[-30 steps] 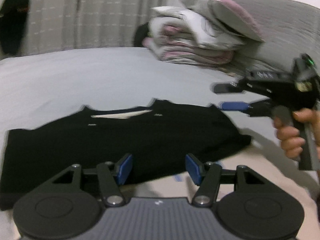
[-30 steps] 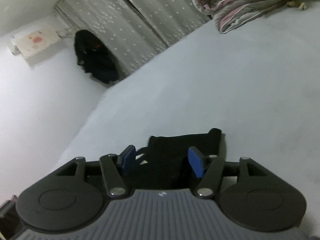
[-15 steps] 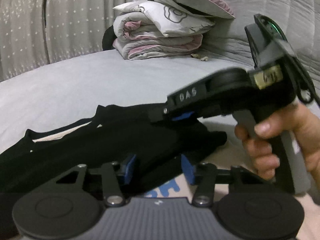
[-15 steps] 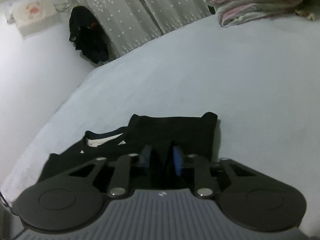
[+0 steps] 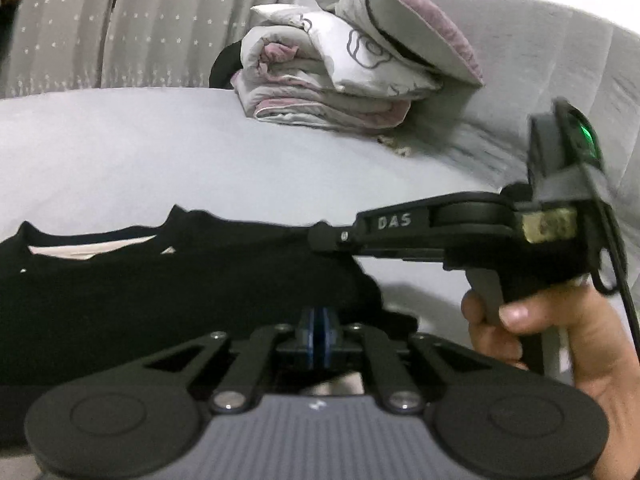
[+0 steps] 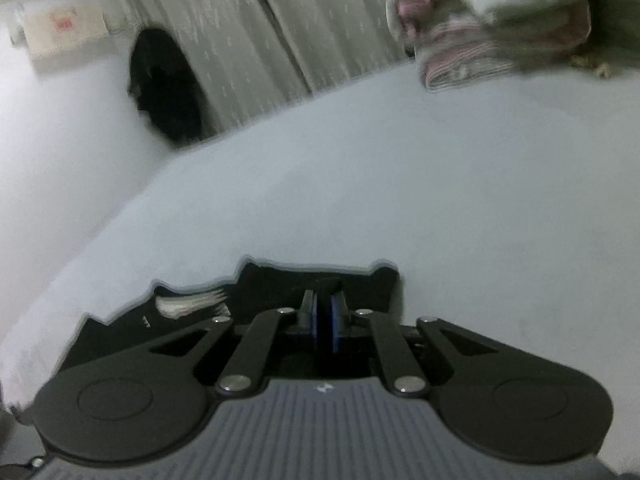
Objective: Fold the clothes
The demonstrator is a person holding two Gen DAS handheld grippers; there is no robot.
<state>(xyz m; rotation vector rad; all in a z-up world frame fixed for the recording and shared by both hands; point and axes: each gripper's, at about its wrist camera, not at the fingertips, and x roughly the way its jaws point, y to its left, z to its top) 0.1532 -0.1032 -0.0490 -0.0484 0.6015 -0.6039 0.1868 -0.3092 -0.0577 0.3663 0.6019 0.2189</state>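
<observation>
Left wrist view looks across a pale grey bed (image 5: 168, 152) whose sheet lies smooth and bare over most of its width. Behind the bed's far edge hangs a grey curtain (image 5: 120, 24) dotted with small white marks, and toward the far right corner a grey quilted headboard (image 5: 540, 92) rises. A stack of folded bedding (image 5: 328, 92) in white and pink sits near that far right corner, with a pillow (image 5: 404, 36) leaning on top of it.

A black T-shirt (image 5: 160, 292) lies flat along the bed's near edge, its neckline toward the far side showing a light inner label. The left gripper (image 5: 319, 336) has just been closing; its blue pads are pressed together on the shirt's near hem, pinching the cloth. At the shirt's right edge the right gripper (image 5: 320, 240) reaches in from the right, held by a hand (image 5: 552, 344) wrapped round its grip.

From the right wrist view, the right gripper (image 6: 323, 320) has likewise just been closing, and its blue pads clamp a fold of the black cloth with only a thin slit between them. A white wall (image 6: 60, 128) stands beyond the bed's left edge, a dark garment (image 6: 168, 84) hangs by the curtain, and a small pale cloth (image 6: 60, 32) is fixed high on the wall. No containers are in sight.
</observation>
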